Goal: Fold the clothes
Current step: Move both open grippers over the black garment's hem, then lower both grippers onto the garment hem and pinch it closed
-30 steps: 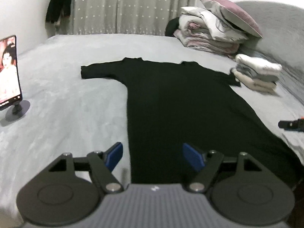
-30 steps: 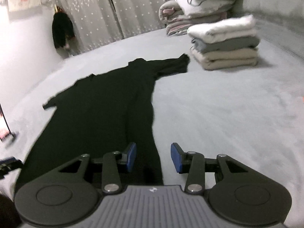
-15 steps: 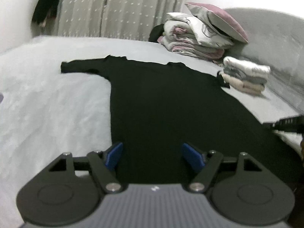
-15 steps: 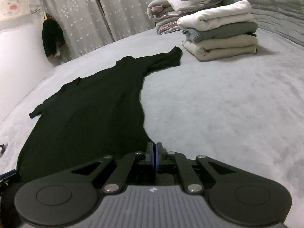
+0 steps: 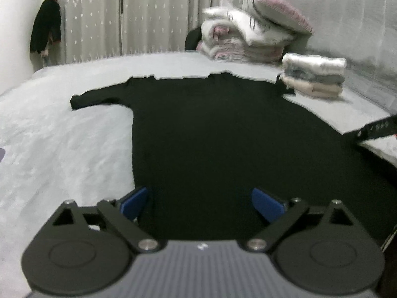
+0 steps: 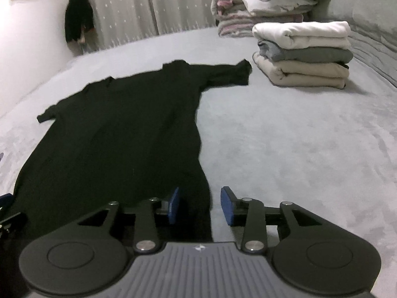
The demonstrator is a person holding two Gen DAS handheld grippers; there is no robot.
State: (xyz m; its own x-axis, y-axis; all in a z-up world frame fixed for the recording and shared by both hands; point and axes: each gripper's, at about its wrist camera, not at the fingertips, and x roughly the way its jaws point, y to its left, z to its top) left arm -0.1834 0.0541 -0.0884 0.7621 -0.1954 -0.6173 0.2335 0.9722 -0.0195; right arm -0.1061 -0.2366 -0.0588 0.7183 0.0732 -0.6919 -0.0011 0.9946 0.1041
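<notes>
A long black dress [image 5: 211,136] lies spread flat on the grey bed [image 5: 62,144], sleeves out to both sides, hem toward me. My left gripper [image 5: 201,203] hovers over the hem near the dress's left edge; its jaws are opening wide and the blue pads press on nothing. In the right wrist view the same black dress [image 6: 124,129] runs away from me. My right gripper [image 6: 199,204] sits over the dress's right hem edge, jaws opening, the cloth edge below the gap and not pinched. A piece of the right gripper [image 5: 377,126] shows at the left wrist view's right edge.
A stack of folded clothes [image 6: 302,52] stands on the bed beyond the right sleeve. Piled bedding and pillows [image 6: 263,2] lie behind it by the grey headboard [image 5: 359,24]. Curtains [image 5: 124,17] and a dark hanging garment [image 5: 46,29] are at the far wall.
The left jaws spread much wider and the gripper sank toward the hem. The right jaws went from part open to fully shut half a second ago and have parted again.
</notes>
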